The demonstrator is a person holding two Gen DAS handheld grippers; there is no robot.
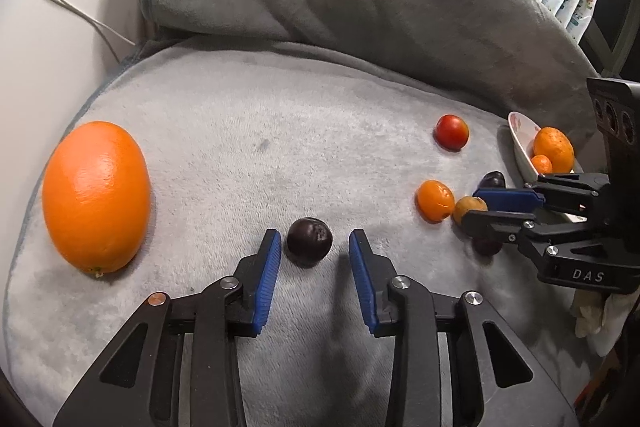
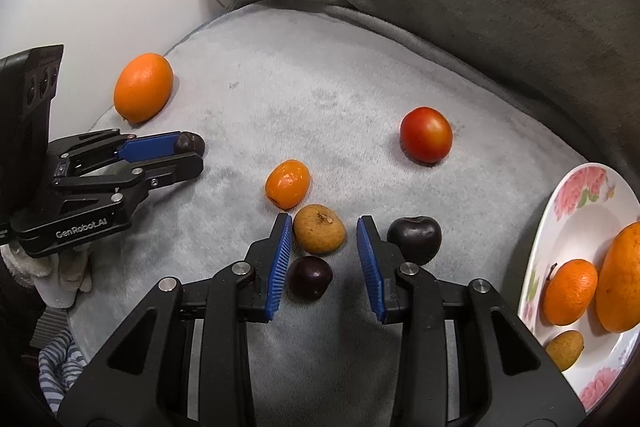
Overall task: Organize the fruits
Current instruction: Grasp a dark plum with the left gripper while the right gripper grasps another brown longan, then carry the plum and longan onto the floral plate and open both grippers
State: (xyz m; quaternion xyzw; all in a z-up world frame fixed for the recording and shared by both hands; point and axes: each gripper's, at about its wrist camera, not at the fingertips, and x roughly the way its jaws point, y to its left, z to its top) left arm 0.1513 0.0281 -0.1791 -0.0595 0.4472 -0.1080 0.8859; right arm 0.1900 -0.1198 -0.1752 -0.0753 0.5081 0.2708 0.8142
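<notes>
On the grey cushion [image 2: 320, 99], the big orange [image 2: 143, 87] sits farthest from the flowered plate [image 2: 568, 223], and your left gripper [image 1: 314, 247] is spread open around a dark plum [image 1: 309, 242] without touching it. Nearer the plate, your right gripper [image 2: 323, 247] also stands open, a brown fruit [image 2: 319, 234] and a second plum [image 2: 310, 277] between its fingers. A small mandarin [image 2: 288, 183] lies just beyond them, a red fruit [image 2: 426, 135] farther back, and a third plum [image 2: 414, 239] plate-side.

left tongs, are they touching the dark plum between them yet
Apart. The left wrist view shows grey blanket between the dark plum and each blue pad of the open left tongs.
</notes>
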